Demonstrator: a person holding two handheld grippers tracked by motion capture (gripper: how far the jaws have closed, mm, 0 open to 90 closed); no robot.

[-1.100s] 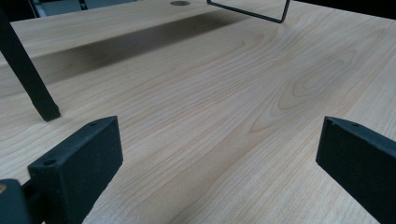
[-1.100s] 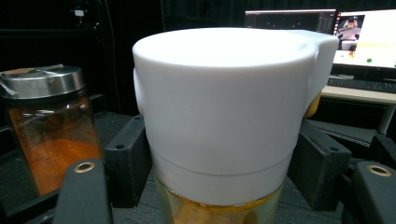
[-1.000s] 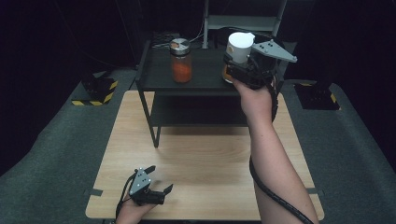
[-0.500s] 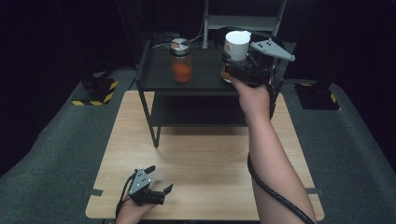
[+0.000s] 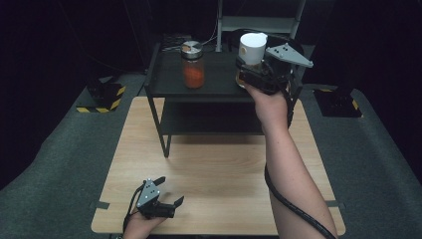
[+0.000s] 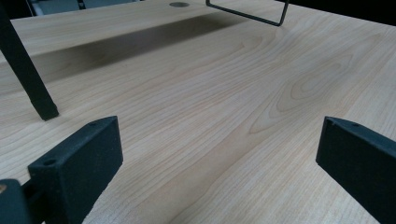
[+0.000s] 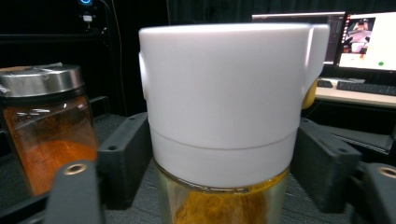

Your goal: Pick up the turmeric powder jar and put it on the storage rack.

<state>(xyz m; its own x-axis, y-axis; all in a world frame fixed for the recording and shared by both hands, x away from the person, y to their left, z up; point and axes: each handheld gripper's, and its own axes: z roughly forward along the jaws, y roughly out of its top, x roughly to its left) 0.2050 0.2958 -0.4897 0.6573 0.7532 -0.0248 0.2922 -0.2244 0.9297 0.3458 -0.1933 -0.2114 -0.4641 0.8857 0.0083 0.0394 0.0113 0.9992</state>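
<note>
At the lower left of the high view our left claw rests spread and empty on the pale wooden surface. At upper centre the metal-lidded glass jar of orange powder has not moved. Upper right, our right claw grips the white-capped glass jar of yellow spice, carried slightly leftward over the black metal shelf, so we judge placement near; its long axis stands upright, cap up.

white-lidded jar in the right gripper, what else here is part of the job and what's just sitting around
Part of the job:
- white-lidded jar, yellow contents, between the jaws
- right gripper, closed on it
- black shelf, under the jar

Just sitting around:
- metal-lidded jar of orange powder, apart on the shelf
- left gripper, open, low over the wooden table
</note>
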